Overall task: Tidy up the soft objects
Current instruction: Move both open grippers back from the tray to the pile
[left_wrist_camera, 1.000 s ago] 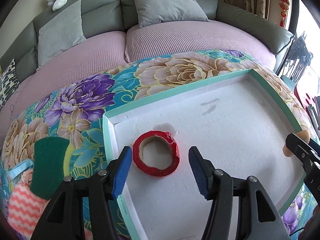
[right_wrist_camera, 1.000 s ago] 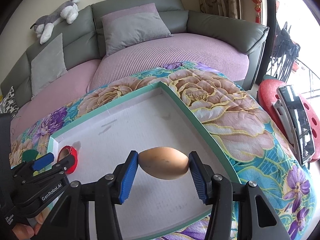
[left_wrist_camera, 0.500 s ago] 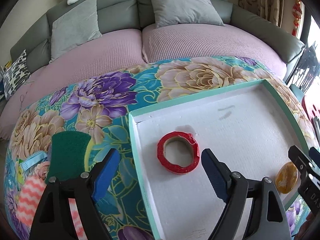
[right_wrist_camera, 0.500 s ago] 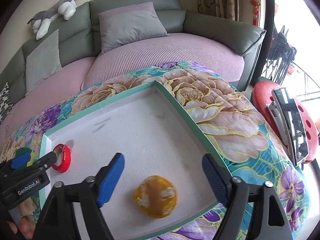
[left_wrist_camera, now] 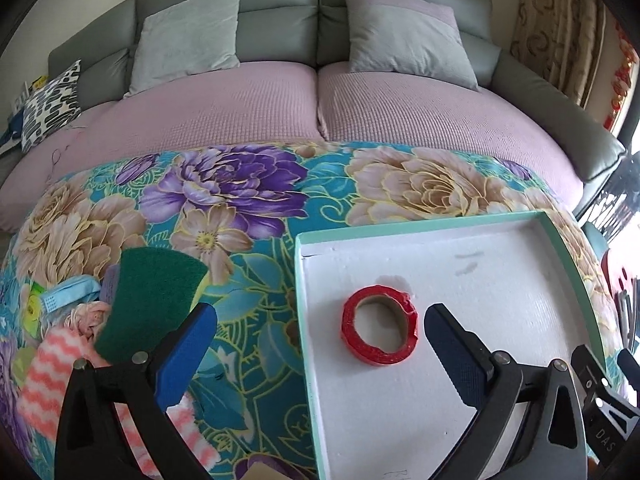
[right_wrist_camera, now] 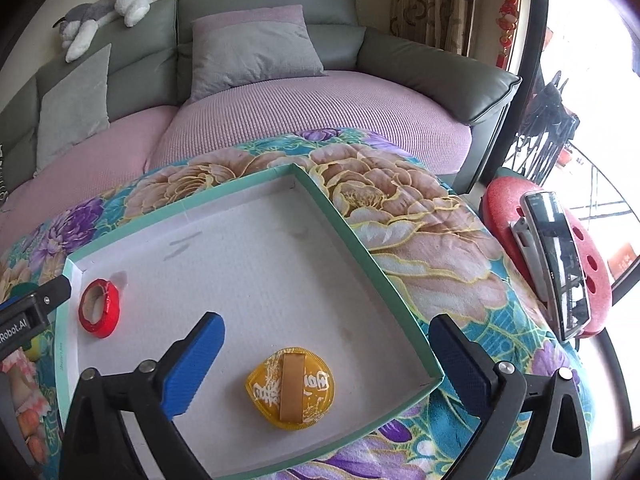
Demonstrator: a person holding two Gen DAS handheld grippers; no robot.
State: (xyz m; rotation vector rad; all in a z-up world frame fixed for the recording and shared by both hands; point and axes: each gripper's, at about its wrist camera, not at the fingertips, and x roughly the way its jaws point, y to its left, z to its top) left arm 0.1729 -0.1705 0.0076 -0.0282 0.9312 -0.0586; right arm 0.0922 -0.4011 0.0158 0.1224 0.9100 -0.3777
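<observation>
A white tray with a green rim (left_wrist_camera: 298, 280) (right_wrist_camera: 360, 248) lies on the floral cloth. A red tape ring (left_wrist_camera: 379, 336) (right_wrist_camera: 99, 313) lies in its left part. A yellow soft object with a tan strap (right_wrist_camera: 291, 387) lies in its near right part. My left gripper (left_wrist_camera: 320, 344) is open and empty, straddling the tray's left rim. My right gripper (right_wrist_camera: 326, 352) is open and empty, just above the yellow object. A green sponge (left_wrist_camera: 150, 296), a pink striped cloth (left_wrist_camera: 48, 376) and a blue item (left_wrist_camera: 70, 294) lie in a pile left of the tray.
A sofa with pink covers (left_wrist_camera: 320, 120) and grey cushions (right_wrist_camera: 252, 56) runs behind the table. A red stool with a phone on a stand (right_wrist_camera: 556, 264) is at the right. A plush toy (right_wrist_camera: 104, 8) lies on the sofa back.
My right gripper opened and let the yellow object down into the tray, then backed off. My left gripper moved left from the red tape ring toward the pile.
</observation>
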